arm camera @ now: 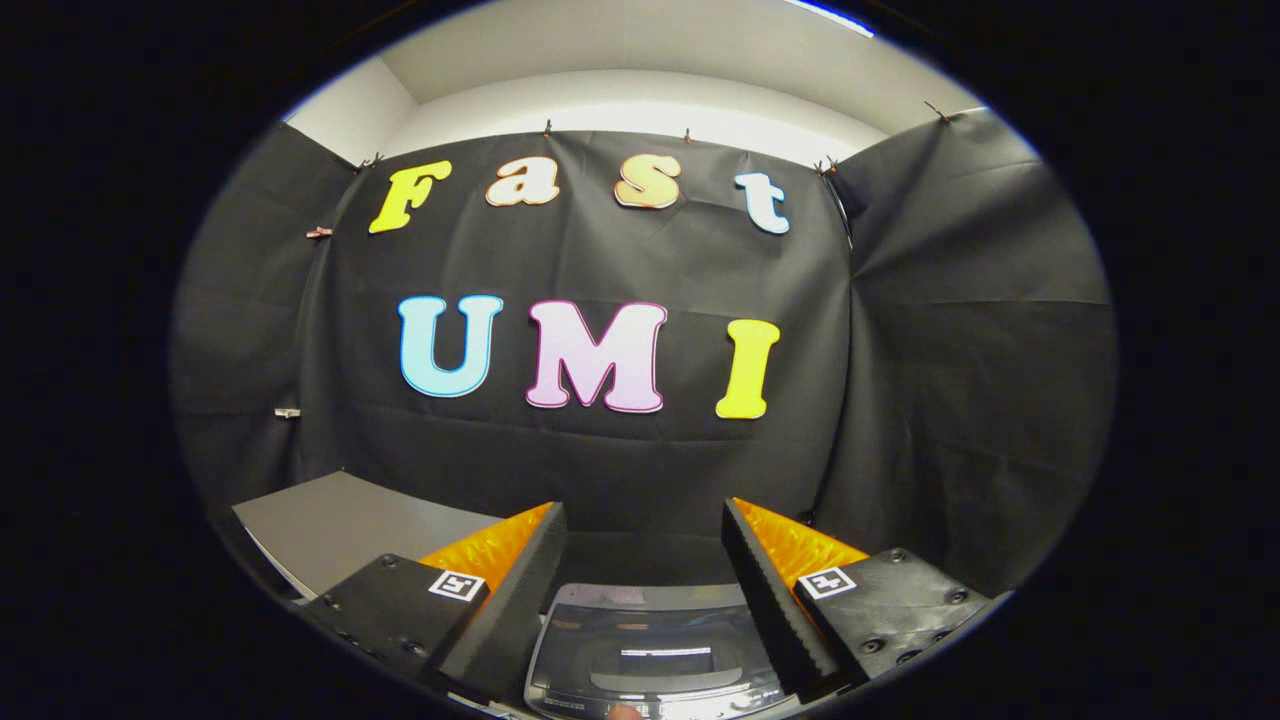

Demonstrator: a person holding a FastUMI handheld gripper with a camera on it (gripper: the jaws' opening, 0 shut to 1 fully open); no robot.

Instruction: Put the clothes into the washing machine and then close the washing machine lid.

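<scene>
To the left, beyond the fingers, lies a flat grey panel (335, 525), the top of a bench or cabinet as far as can be told, standing against the black cloth booth wall (600, 470). Nothing rests on the part of it that shows.

In the middle, the gripper (644, 570) is held level and high, its two fingers spread wide apart with nothing between them. Seen through that gap and below the fingers is the washing machine (655, 655), a small grey top-loader whose glossy, smoky see-through lid (650, 640) lies flat over the opening, as far as this low slice shows. A light strip glints off the lid. Whether any clothes are inside cannot be told through the glare, and no clothes can be made out around the machine.

To the right there is just more of the black cloth.

A lid lying down with the gripper idle above fits two stages: clothes yet to be loaded, or clothes already in and the lid closed again. The picture does not settle which, so no move can be fairly called for.
</scene>
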